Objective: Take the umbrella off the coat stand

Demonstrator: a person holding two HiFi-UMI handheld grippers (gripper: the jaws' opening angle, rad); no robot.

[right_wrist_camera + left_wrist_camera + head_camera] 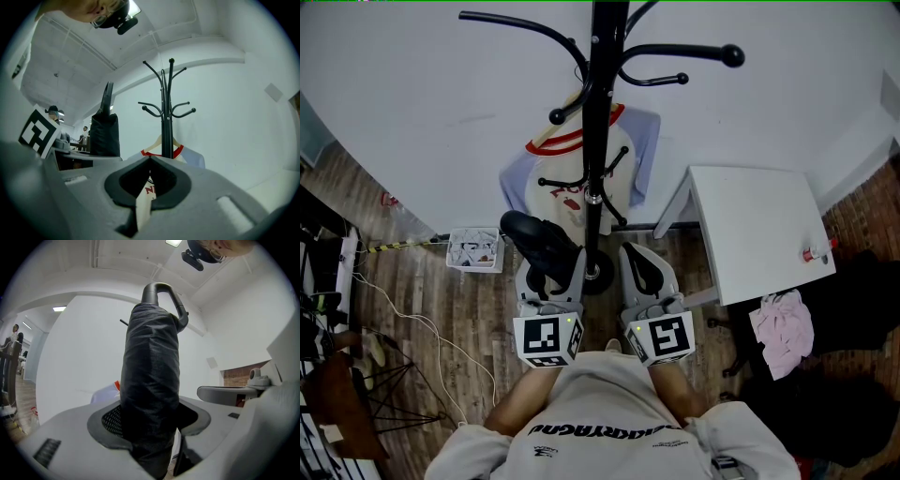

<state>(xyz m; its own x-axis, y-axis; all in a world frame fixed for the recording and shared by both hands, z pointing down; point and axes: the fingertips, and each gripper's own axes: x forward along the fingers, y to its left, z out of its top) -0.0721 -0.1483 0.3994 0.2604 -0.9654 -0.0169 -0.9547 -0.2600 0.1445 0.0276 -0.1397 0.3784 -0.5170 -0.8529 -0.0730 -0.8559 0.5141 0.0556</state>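
Here the left claw point(149, 420) clamps a crinkly black folded umbrella point(150, 357); the right claw point(150, 161) sits clenched, empty.

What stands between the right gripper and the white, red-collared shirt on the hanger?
The black metal coat stand pole, in the right gripper view: it rises ahead of the right gripper, the shirt behind it.

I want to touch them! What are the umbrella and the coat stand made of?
Umbrella: looks like thin black cloth, matte, with fine wrinkles. Coat stand: probably painted metal; its slim black pole and hooks gleam smoothly.
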